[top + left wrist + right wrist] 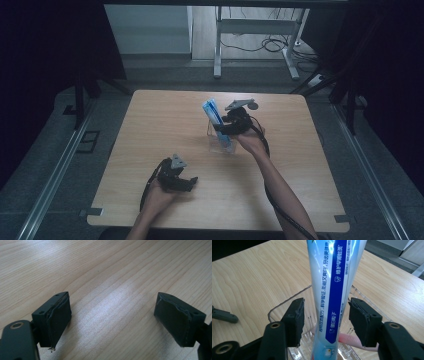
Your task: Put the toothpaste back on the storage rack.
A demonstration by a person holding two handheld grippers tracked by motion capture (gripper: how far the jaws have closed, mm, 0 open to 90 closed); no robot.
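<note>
Right gripper (325,315), jaws parted beside the tube (334,290) standing in the clear cup (220,142); a clean release needs straight withdrawal; left gripper (112,317) rests wide, empty, on the table (150,130).

- The toothpaste tube (329,290) runs off the top and bottom edges of the right gripper view, hiding its crimped end and cap.
- A pink object (349,339) in the clear holder (287,301) lies mostly behind the tube; its kind cannot be told.
- Tube lettering is too small to read in the high view.
</note>
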